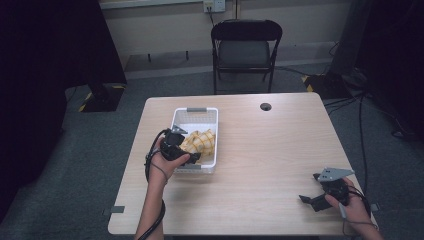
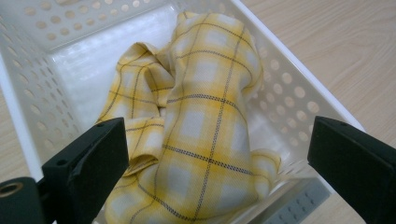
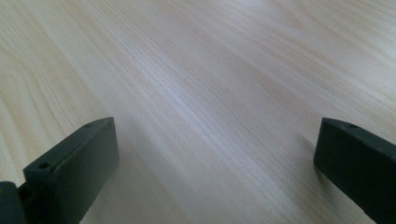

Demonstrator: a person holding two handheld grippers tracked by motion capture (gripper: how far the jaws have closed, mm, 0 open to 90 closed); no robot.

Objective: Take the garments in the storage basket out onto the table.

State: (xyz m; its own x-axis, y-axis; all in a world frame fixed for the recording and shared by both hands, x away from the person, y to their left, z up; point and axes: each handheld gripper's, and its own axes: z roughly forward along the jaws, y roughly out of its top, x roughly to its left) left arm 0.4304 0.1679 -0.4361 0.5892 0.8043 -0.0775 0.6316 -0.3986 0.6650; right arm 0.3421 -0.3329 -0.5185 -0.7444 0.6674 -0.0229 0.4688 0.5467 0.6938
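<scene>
Black jaws of the left gripper stand wide apart, released, with the yellow checked cloth lying crumpled directly between and just beyond them. That cloth sits inside the white perforated basket, heaped toward its near right side, its long axis running from the jaws away toward the far wall of the basket. From above, the left gripper hangs over the basket's near end, almost on the cloth. Well apart, the right gripper hovers over bare bench near the right corner, jaws likewise spread and empty. Left is plainly the nearer hand; a short dip forward and down would likely bring its jaws around a fold.
</scene>
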